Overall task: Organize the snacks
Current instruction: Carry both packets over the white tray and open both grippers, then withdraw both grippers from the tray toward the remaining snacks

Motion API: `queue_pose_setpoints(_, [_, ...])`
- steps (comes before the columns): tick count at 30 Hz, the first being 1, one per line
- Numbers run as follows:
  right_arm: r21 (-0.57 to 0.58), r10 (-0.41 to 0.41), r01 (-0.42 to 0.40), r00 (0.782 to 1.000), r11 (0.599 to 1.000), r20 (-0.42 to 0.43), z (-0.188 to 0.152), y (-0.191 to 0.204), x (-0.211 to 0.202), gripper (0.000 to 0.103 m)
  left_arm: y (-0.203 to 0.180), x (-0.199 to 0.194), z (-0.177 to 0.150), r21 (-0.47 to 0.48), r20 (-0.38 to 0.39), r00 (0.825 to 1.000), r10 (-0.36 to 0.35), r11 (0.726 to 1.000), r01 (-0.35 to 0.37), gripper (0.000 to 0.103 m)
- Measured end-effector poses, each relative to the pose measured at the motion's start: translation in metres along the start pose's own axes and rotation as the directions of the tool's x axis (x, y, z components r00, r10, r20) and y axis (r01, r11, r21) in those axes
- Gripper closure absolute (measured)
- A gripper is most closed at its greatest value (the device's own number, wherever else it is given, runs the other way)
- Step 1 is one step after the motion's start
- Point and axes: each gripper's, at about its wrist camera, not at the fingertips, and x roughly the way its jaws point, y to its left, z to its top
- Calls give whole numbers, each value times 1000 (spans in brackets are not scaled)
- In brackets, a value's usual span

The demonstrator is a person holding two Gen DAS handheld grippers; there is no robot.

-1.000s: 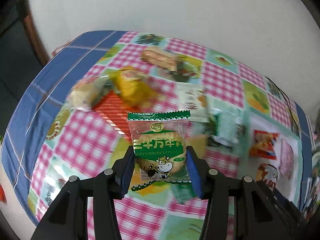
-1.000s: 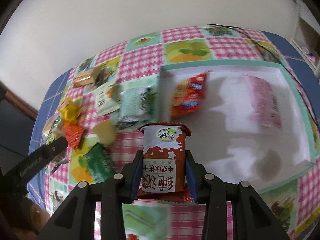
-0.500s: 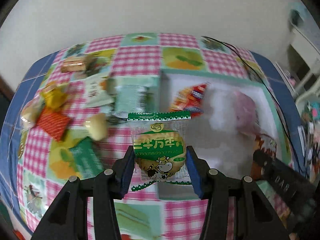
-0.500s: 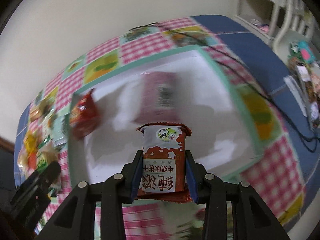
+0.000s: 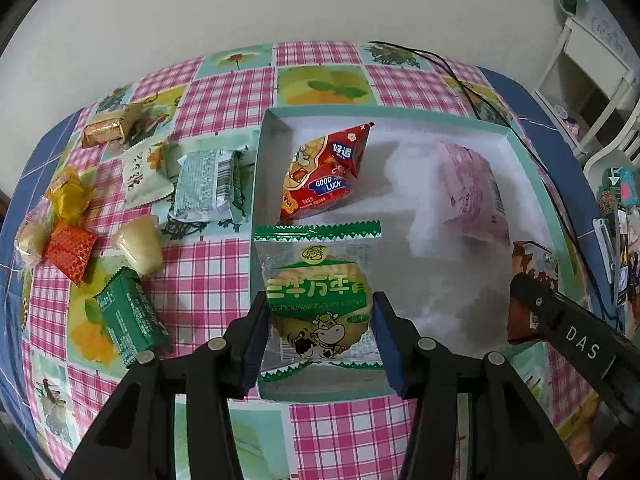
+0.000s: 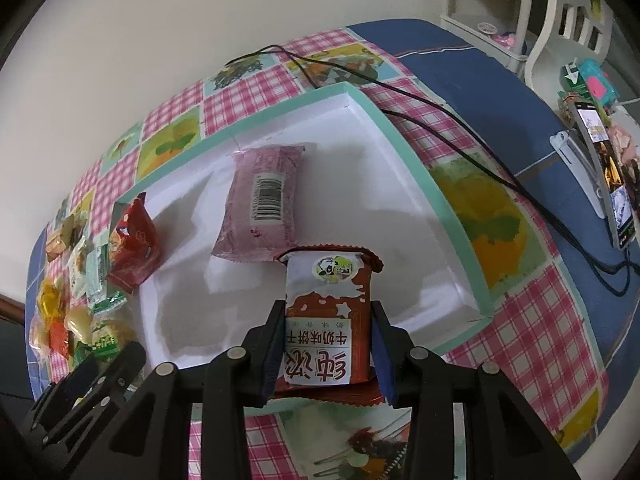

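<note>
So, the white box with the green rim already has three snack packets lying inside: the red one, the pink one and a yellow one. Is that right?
Not quite. Only two packets lie inside the white box with the green rim: the red triangular packet and the pink packet. The yellow wrapped snack lies outside on the checked tablecloth, left of the box. The left wrist view shows this.

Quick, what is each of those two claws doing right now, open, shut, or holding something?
Left gripper: shut on the green biscuit packet.
Right gripper: shut on the red-brown biscuit packet.
</note>
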Motion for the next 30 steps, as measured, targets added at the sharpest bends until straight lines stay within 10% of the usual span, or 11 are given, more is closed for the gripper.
queue_pose_setpoints(18, [-26, 16, -15, 1000, 1000, 14, -1, 12, -11, 60, 20, -20, 9, -66, 20, 1000, 18, 998, -17, 46])
queue_pose_setpoints(30, [-105, -1, 3, 1000, 994, 17, -10, 36, -8, 28, 71, -12, 6, -210, 15, 996, 92, 974, -87, 8])
